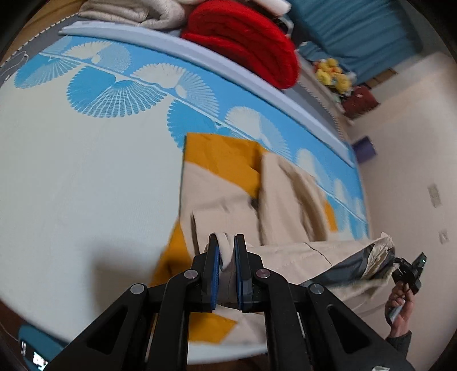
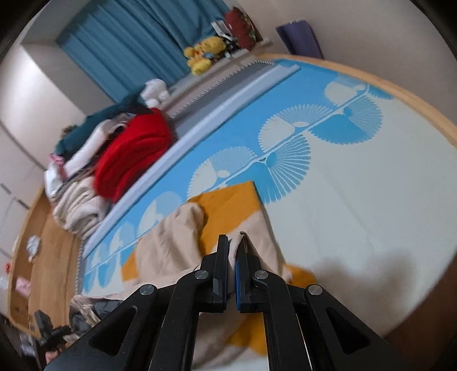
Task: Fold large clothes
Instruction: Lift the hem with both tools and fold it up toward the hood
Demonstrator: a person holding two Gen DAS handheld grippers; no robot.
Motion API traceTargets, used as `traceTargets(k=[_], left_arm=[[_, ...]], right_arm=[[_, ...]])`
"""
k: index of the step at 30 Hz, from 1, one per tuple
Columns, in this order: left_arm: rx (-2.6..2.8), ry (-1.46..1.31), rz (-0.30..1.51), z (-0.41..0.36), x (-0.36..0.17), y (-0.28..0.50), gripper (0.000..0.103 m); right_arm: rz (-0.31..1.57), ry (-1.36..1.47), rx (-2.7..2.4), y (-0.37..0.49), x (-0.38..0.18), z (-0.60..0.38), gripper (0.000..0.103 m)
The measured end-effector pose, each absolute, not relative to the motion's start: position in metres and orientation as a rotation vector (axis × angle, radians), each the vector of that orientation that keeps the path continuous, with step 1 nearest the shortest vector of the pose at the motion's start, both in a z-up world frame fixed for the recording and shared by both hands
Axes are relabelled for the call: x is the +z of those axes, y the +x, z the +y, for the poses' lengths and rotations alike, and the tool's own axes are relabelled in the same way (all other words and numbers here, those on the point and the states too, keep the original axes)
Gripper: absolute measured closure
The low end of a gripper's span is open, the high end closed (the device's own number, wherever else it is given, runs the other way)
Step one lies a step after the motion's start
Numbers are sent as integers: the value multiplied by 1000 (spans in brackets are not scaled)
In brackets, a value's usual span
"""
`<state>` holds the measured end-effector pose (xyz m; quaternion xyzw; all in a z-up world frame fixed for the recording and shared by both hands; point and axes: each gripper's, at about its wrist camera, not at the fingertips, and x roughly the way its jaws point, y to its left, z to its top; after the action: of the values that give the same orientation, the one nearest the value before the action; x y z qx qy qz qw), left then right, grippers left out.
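On the left we see our left gripper (image 1: 227, 242) clamped on a bunched edge of the beige-and-mustard garment (image 1: 225, 182); it lies across the blue-and-white fan-patterned mat (image 1: 85, 171); to the right, our right gripper (image 2: 235, 242) pinches another edge.

Grippers: two, left gripper (image 1: 227, 251) and right gripper (image 2: 234, 256)
Jaws: two per gripper
Beige and orange garment (image 1: 228, 182): one
Red blanket (image 1: 245, 40): one, folded
Beige blanket (image 1: 128, 12): one, folded
Yellow plush toy (image 2: 204, 54): one
Teal curtain (image 2: 137, 37): one
Blue and white patterned mat (image 1: 85, 171): one
Purple roll (image 2: 300, 37) by the wall: one
Hand (image 1: 400, 308) of the person: one in the left view
Wall sockets (image 1: 434, 195): two
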<state>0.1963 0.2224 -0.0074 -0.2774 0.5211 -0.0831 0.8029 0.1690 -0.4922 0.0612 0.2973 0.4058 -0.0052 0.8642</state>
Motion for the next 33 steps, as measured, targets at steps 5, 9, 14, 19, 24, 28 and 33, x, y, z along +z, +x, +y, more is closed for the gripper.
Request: traceTargets(k=[5,9,14,19,24,28,33], left_arm=[[-112,-590,1184,225,-60,264,95],[-97,-581,1252,229,-86,285,94],[-135,-678,1252,241,-77,297,84],[-130,-734,1140,254,-50,291,67],[-103,-672,1172,243,-52,286,65],[-80,-558,1296,225,-78,284,57],[-62,-464,1391,214,-106,282,56]], right_arm=[[954,601,-21,279,0,-487,99],[1029,552,-25,322,-36,-482,99],[1084,578,-24,351,-57,-482,98],[1056,669,-13,347,-50,-494,84],[965,586,-67,334,-28,-505,68],[1034,518,-31,334,-40,-507,52],[1251,452,61,335,-89,-495,51]])
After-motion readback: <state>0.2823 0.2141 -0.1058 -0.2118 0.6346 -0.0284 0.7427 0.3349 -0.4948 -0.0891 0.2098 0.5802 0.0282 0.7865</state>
